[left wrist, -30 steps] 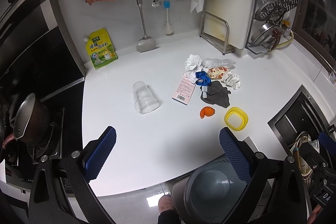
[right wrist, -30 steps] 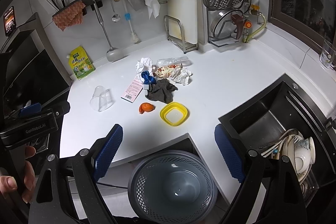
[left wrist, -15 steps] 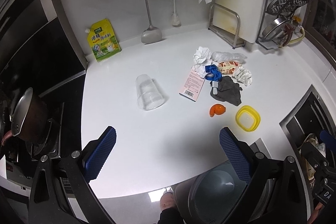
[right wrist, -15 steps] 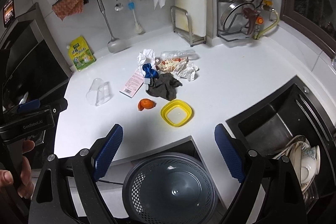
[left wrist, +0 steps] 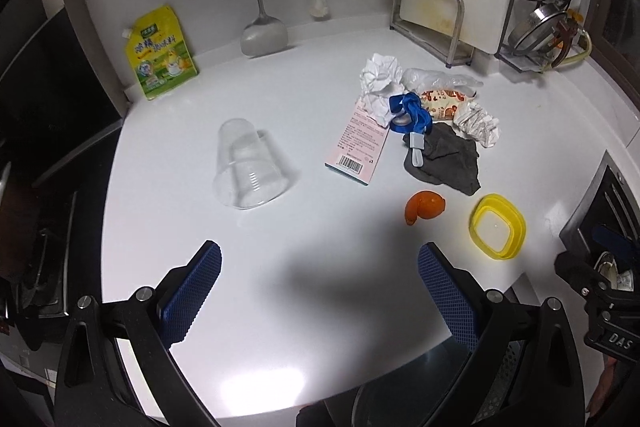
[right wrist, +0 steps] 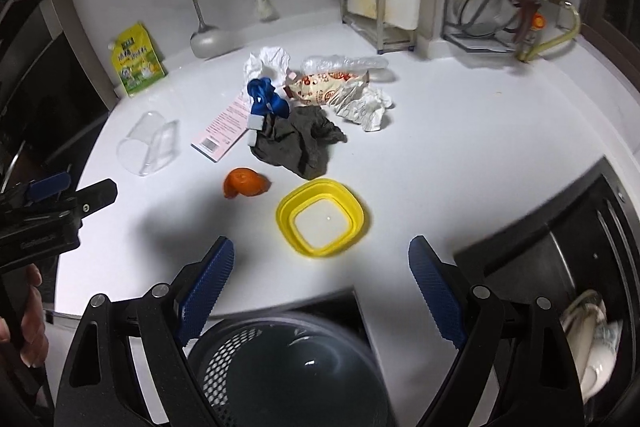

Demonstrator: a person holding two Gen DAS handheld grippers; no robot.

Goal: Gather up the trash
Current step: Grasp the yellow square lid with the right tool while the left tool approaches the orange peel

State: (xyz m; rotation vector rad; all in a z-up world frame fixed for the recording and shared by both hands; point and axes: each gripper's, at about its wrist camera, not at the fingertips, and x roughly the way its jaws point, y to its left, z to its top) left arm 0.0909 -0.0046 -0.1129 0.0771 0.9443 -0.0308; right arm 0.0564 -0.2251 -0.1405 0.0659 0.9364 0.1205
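Over the white counter [left wrist: 280, 307], both grippers hang spread wide, grasping nothing.

Left gripper [left wrist: 318, 293] and right gripper [right wrist: 320, 285] sit above the front edge; a mesh bin [right wrist: 280, 371] stands below that edge. Toward the back edge lies a trash heap: grey rag [right wrist: 300, 143], pink box [left wrist: 358, 143], crumpled paper [left wrist: 378, 77], snack wrapper [right wrist: 324, 85]. Apart lie a clear cup [left wrist: 244, 165] leftward, yellow tub [right wrist: 322, 221] and orange peel [right wrist: 244, 183] nearer the front.
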